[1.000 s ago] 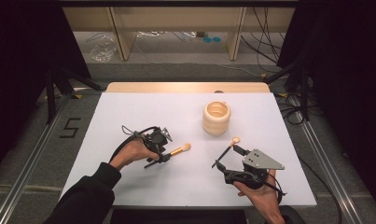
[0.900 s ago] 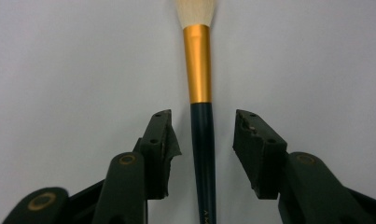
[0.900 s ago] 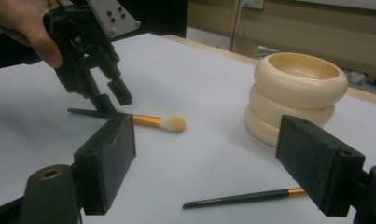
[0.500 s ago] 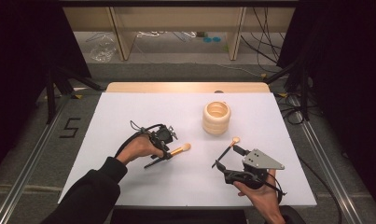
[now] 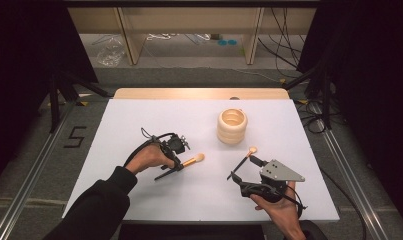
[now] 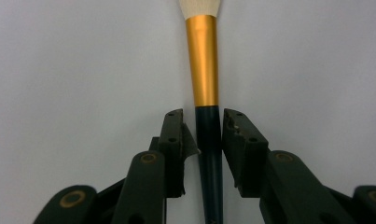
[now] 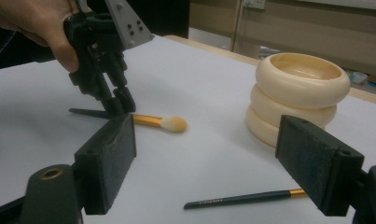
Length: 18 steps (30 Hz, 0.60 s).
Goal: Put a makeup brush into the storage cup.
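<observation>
Since the earlier frames the left gripper has slid toward 1 o'clock, closing on the brush. White table: a floor mark reading "5" lies beside it at 9 o'clock. Ribbed cream pot stands at 1 o'clock. Left jaws sit narrowly about the brush, handle dark, bristles pointing 2 o'clock. Right gripper, jaws wide, straddles a second brush; its lettering is unreadable.

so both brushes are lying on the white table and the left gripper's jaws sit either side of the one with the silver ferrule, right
Not quite: the ferrule is gold, not silver, as the left gripper view shows. The left gripper does have its jaws either side of that brush, and both it and the other brush lie on the white table.
</observation>
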Tool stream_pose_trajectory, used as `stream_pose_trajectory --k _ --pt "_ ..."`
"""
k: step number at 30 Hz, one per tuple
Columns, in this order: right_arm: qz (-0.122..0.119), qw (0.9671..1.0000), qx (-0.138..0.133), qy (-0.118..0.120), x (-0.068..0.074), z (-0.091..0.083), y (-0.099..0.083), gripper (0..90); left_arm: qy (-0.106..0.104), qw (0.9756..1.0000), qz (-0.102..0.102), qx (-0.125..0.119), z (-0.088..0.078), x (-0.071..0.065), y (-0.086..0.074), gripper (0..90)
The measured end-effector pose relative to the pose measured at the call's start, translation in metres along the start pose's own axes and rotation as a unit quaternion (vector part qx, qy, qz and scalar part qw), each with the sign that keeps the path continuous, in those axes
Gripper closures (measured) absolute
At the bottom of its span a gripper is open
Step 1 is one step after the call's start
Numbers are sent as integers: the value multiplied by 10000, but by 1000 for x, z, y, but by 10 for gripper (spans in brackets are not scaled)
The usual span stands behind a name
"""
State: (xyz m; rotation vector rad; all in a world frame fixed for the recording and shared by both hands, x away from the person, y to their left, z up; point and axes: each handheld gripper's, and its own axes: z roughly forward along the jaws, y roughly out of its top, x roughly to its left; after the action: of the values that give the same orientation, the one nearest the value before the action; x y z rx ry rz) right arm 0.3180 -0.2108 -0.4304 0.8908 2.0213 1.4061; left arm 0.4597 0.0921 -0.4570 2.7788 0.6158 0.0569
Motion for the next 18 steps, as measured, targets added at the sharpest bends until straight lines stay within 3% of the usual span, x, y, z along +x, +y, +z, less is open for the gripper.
stream_pose_trajectory --k 3,18 --pt "-1 10000 4 5 0 0 0 214 -10 9999 57 109 0 2 -1 700" --pt "-4 10000 -12 20 0 1 0 215 -140 9996 -55 251 1 6 -1 755"
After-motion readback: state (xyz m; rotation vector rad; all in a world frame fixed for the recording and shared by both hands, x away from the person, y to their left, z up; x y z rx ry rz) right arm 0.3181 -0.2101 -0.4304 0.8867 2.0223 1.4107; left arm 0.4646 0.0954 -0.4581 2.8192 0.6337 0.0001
